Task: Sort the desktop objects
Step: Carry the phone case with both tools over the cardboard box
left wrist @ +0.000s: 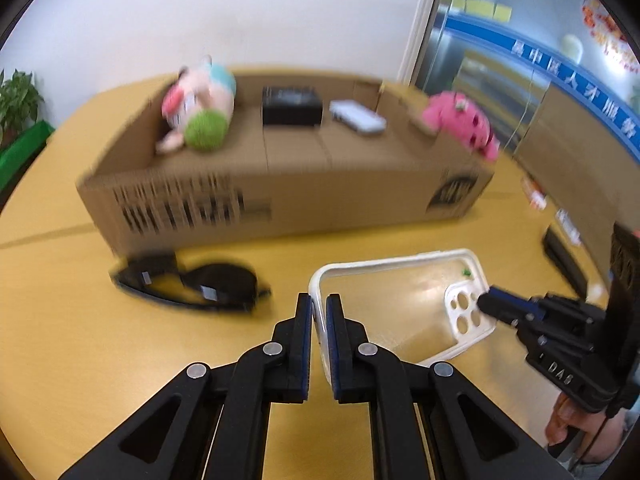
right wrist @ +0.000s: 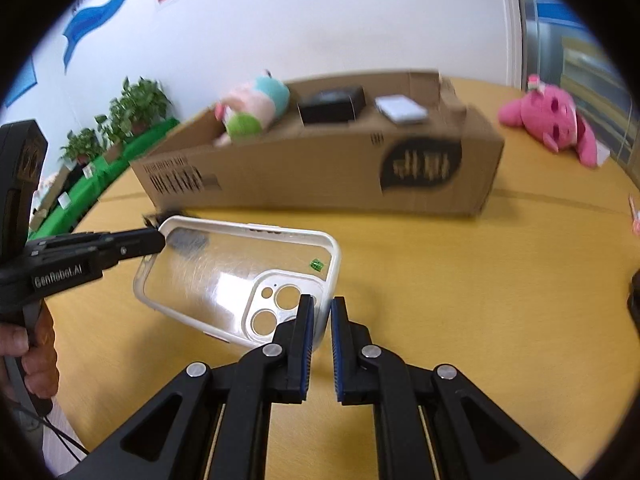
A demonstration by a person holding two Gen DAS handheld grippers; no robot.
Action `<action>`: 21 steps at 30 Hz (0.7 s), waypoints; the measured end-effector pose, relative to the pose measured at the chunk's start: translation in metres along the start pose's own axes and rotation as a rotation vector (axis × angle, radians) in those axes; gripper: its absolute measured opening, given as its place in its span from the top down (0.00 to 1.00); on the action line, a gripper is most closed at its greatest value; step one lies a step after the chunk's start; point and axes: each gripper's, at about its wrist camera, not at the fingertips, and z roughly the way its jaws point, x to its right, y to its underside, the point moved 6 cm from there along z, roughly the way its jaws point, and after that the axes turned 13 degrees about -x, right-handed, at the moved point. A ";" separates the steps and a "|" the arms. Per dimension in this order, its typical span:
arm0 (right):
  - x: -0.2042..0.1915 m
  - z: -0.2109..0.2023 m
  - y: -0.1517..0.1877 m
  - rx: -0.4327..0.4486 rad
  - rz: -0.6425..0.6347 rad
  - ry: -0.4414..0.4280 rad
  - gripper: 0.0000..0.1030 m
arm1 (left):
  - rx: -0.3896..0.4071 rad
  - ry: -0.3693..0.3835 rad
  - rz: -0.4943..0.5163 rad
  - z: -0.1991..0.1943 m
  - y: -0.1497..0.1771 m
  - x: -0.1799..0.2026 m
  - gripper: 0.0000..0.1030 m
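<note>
A clear phone case [left wrist: 400, 304] with a white rim and camera holes hangs tilted just above the yellow table [left wrist: 60, 320], held at both ends. My left gripper [left wrist: 319, 300] is shut on the rim of its plain end. My right gripper [right wrist: 322, 304] is shut on the corner by the camera holes of the case [right wrist: 224, 276]. In the right wrist view the left gripper [right wrist: 160, 240] comes in from the left; in the left wrist view the right gripper [left wrist: 486, 300] comes in from the right. Black sunglasses [left wrist: 192, 284] lie left of the case.
A long open cardboard box [left wrist: 280, 200] lies behind the case, holding a pink and teal plush [left wrist: 200, 108], a black box [left wrist: 292, 106] and a flat white device [left wrist: 358, 117]. A pink plush [right wrist: 552, 120] lies on the table right of the cardboard box [right wrist: 320, 176]. Potted plants [right wrist: 136, 108] stand far left.
</note>
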 end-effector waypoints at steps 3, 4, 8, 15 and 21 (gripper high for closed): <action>-0.007 -0.015 -0.018 0.046 -0.012 -0.011 0.92 | 0.060 -0.006 0.036 -0.023 -0.025 0.000 0.95; -0.008 -0.019 -0.023 0.057 -0.013 -0.011 0.91 | 0.076 -0.010 0.048 -0.029 -0.033 0.001 0.95; -0.008 -0.038 -0.050 0.119 -0.011 -0.002 0.91 | 0.134 -0.006 0.091 -0.048 -0.072 0.005 0.95; -0.003 -0.057 -0.118 0.200 -0.020 -0.011 0.91 | 0.183 0.015 0.105 -0.062 -0.130 -0.011 0.95; -0.031 -0.041 -0.173 0.200 -0.084 -0.052 0.91 | 0.191 -0.025 0.032 -0.066 -0.158 -0.064 0.95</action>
